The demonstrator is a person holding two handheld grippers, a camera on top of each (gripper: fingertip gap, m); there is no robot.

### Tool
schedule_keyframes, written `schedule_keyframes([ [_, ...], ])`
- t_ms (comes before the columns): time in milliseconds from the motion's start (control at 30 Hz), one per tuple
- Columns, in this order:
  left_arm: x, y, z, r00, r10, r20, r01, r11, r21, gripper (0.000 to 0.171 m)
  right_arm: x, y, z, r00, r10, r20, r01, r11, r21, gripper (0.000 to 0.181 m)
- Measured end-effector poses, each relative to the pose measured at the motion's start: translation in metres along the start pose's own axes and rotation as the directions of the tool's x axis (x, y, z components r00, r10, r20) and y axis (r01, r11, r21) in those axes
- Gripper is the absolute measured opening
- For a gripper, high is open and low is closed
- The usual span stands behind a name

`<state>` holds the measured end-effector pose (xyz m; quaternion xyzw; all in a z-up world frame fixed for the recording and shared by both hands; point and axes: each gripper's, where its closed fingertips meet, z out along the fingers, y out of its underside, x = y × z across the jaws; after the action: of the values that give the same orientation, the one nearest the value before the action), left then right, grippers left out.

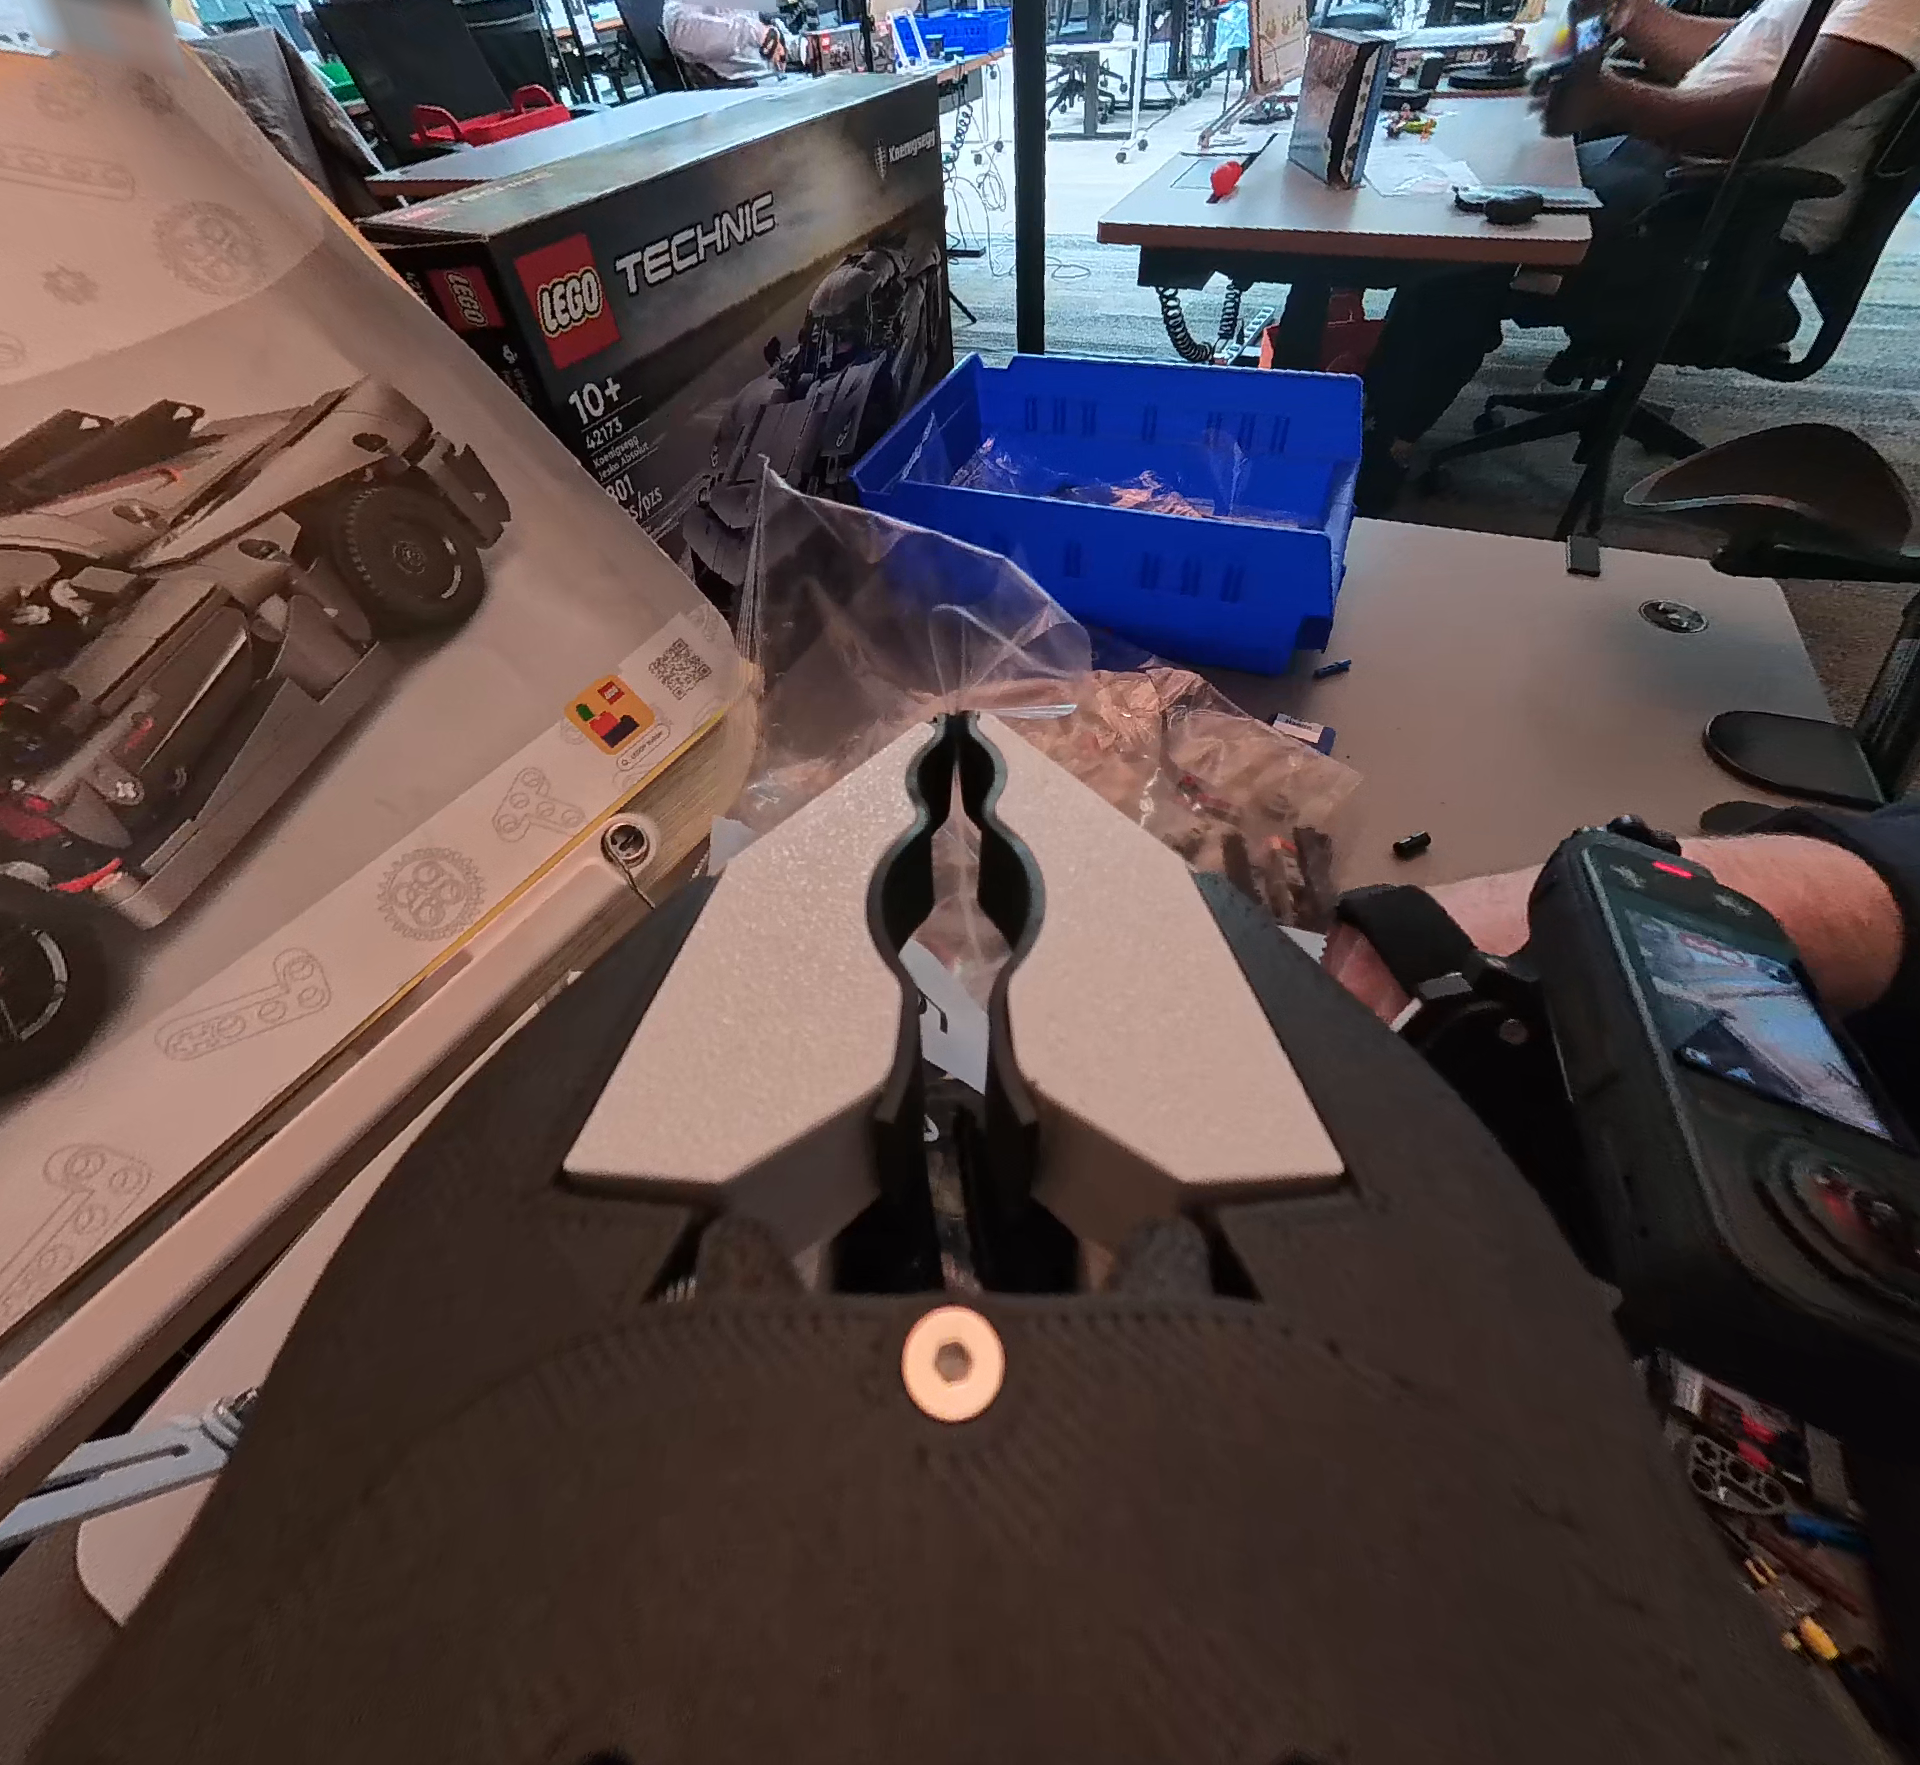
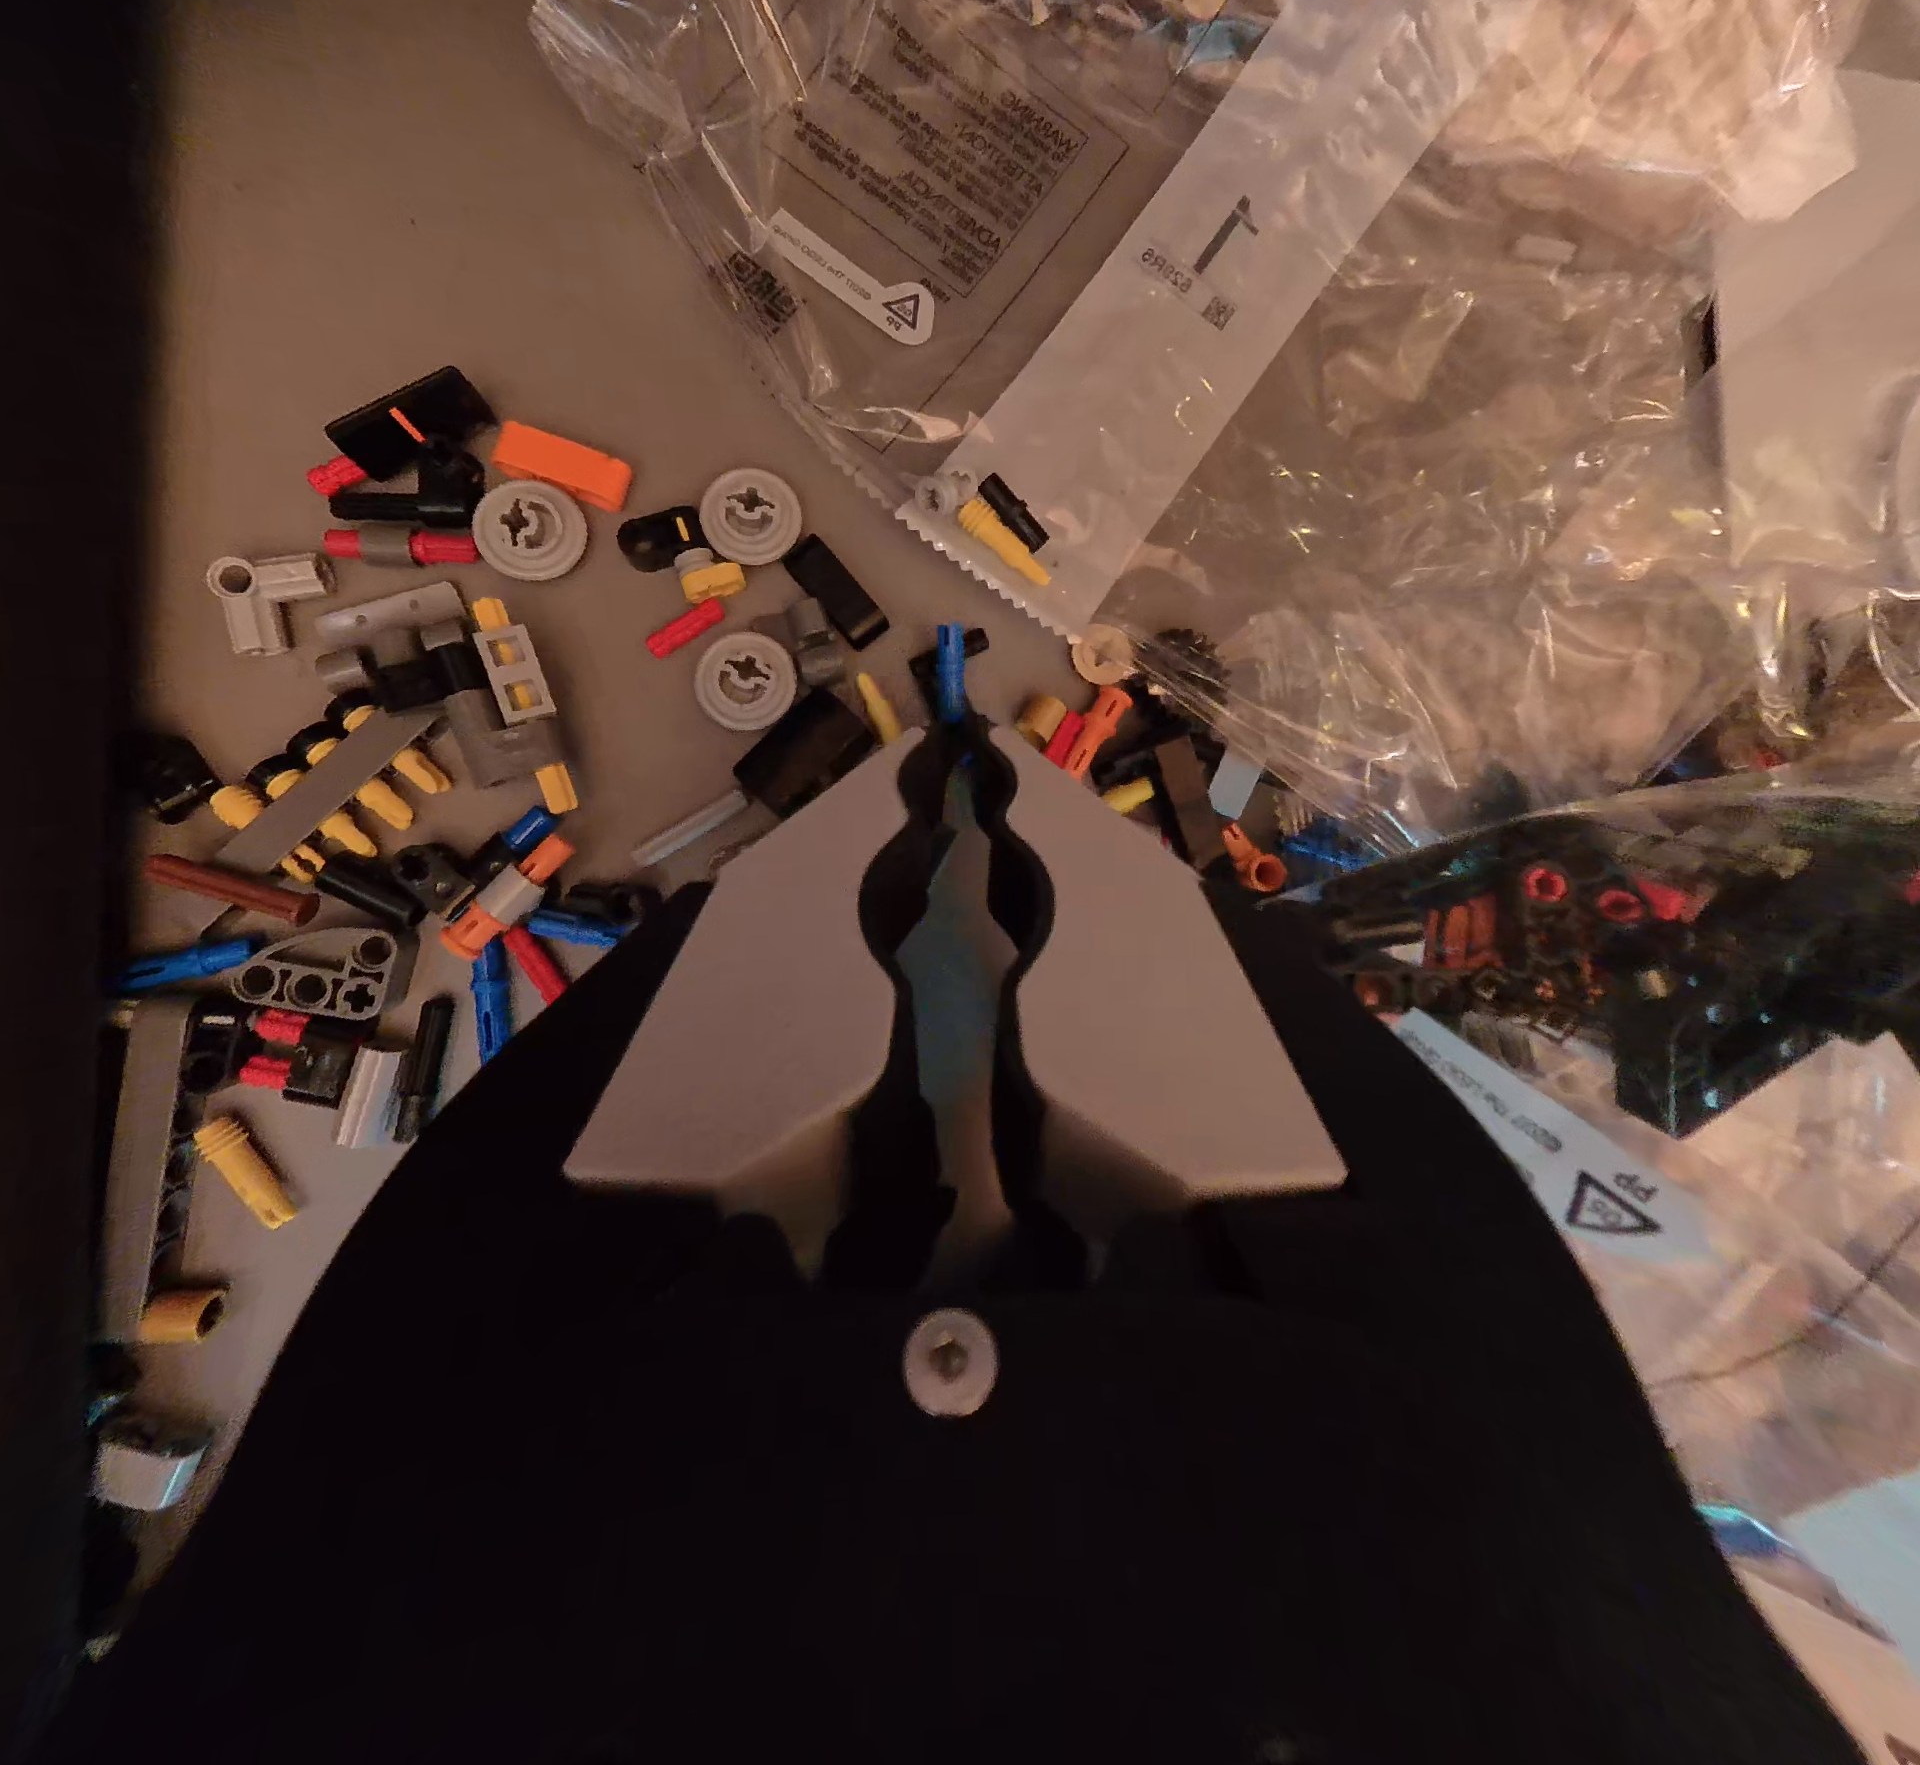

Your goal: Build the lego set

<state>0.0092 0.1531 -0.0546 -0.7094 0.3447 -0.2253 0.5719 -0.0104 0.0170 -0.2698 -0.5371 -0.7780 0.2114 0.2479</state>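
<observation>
Both grippers clamped: left gripper [image 1: 956,723] pinches clear bag [image 1: 904,614]; right gripper [image 2: 951,728] half-hides blue pin [image 2: 949,676].

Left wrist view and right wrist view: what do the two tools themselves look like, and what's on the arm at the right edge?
Both the left tool and right tool have a black, ridged printed body, two pale grey angular fingers lined with wavy black pads, and a silver screw at the centre. The arm wears a dark sleeve behind a black camera with a lit screen.

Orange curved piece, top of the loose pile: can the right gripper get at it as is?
Probably not yet. The right gripper is shut on a blue pin. The orange curved piece itself lies exposed on the table, nothing on it.
</observation>
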Motion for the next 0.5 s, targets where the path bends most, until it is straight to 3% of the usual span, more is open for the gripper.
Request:
schedule_keyframes([
  [333, 0.0008, 0.0011, 0.0013, 1.000, 0.000, -0.003, 0.000, 1.000, -0.003, 0.000, 0.0050, 0.0005, 0.0025, 1.000, 0.002, -0.029, -0.003, 1.000, -0.009, 0.008],
  [500, 0.0020, 0.0029, 0.0031, 1.000, 0.003, -0.007, -0.003, 1.000, -0.012, 0.000, 0.0053, 0.0012, 0.0023, 0.999, -0.015, -0.039, 0.015, 1.000, -0.017, 0.003],
])
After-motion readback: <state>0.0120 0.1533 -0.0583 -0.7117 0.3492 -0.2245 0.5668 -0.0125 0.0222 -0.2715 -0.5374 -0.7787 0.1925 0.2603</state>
